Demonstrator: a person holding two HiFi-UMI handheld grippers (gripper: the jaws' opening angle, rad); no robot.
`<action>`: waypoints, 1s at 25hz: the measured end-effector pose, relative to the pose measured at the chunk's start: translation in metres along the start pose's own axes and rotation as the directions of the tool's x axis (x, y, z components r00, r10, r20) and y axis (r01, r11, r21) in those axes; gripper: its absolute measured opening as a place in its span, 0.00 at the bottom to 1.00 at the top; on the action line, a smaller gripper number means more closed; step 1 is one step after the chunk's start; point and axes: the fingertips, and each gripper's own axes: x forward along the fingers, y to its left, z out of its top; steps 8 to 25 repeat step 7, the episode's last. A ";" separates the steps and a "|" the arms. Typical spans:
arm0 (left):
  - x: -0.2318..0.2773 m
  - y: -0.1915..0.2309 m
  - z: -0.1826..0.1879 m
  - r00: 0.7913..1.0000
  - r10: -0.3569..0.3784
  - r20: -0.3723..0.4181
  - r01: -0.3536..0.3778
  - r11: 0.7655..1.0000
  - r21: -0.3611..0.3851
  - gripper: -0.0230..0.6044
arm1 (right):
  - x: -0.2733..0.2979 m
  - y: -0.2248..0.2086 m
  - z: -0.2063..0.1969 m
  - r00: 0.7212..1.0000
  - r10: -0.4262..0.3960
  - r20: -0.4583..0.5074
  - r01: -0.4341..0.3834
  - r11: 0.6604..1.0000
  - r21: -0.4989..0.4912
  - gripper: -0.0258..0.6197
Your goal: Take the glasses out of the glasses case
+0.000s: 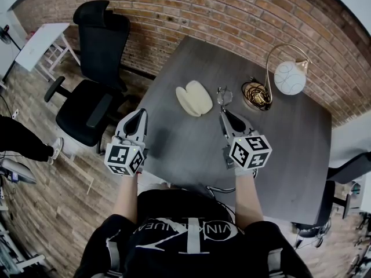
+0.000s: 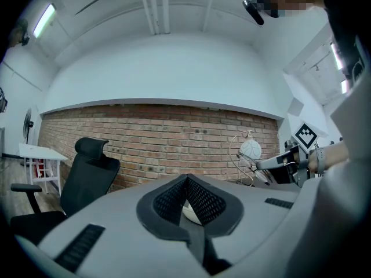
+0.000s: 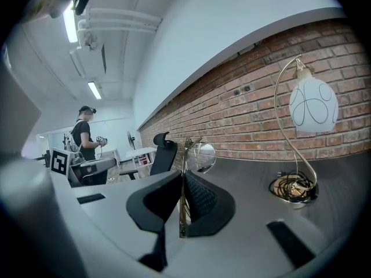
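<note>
A brick wall (image 1: 220,10) backs the room, with a wooden floor (image 1: 40,201) and a black office chair (image 1: 93,68) beside the dark desk (image 1: 290,149). On the desk stand a globe lamp (image 1: 289,77) and the cream glasses case (image 1: 194,98), lying open. Just beside the case, the right claw (image 1: 224,114) is clamped on the glasses (image 1: 224,96). The left claw (image 1: 141,113) is closed and empty.

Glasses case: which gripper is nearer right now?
Right. The right gripper, shut on the glasses, sits just right of the open glasses case in the head view. The left gripper hangs farther off, near the table's left edge.
</note>
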 end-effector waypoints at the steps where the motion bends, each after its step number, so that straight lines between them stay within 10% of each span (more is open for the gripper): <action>1: 0.000 0.001 0.000 1.000 0.001 -0.001 -0.001 1.000 -0.001 0.06 | 0.000 0.000 0.000 1.000 0.001 0.000 -0.001 1.000 0.002 0.09; 25: -0.001 0.000 -0.001 1.000 0.002 -0.002 -0.002 1.000 -0.002 0.06 | -0.001 0.000 -0.001 1.000 0.004 0.000 -0.004 1.000 0.010 0.09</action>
